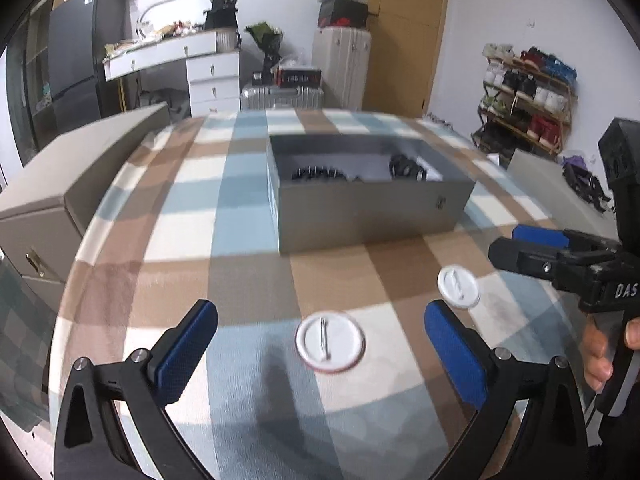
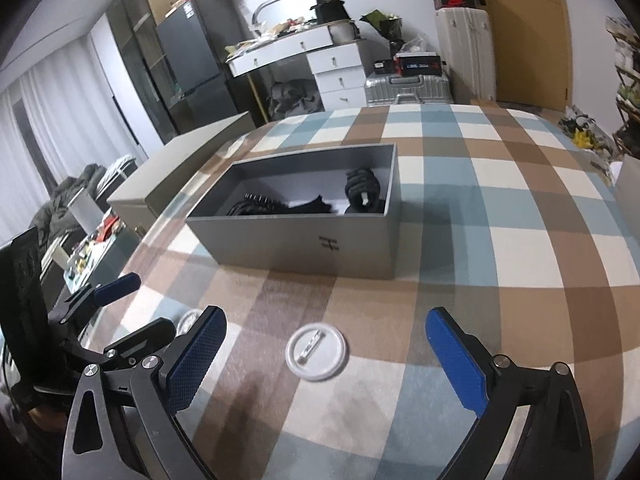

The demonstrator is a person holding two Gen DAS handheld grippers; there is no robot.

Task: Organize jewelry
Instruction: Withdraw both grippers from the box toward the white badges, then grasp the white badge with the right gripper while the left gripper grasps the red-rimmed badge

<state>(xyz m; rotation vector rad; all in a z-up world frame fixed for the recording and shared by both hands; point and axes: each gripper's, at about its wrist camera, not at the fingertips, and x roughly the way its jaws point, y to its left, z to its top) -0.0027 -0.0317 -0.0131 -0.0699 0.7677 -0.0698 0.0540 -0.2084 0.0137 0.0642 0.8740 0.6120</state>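
Two white round pin badges lie back-up on the checked tablecloth. In the left wrist view one badge (image 1: pixel 330 342) lies between the open blue-padded fingers of my left gripper (image 1: pixel 320 338); the other badge (image 1: pixel 458 286) lies to its right, near my right gripper (image 1: pixel 516 246), which comes in from the right. In the right wrist view my right gripper (image 2: pixel 326 352) is open over a badge (image 2: pixel 317 351), and the other badge (image 2: pixel 189 322) is partly hidden behind the left finger. An open grey box (image 1: pixel 372 216) holding black jewelry (image 2: pixel 280 203) stands beyond the badges.
A grey box lid (image 1: pixel 80 184) lies at the table's left edge. My left gripper also shows in the right wrist view (image 2: pixel 132 304), at the lower left. Behind the table are suitcases, a white desk, a fridge and a shoe rack (image 1: pixel 524 92).
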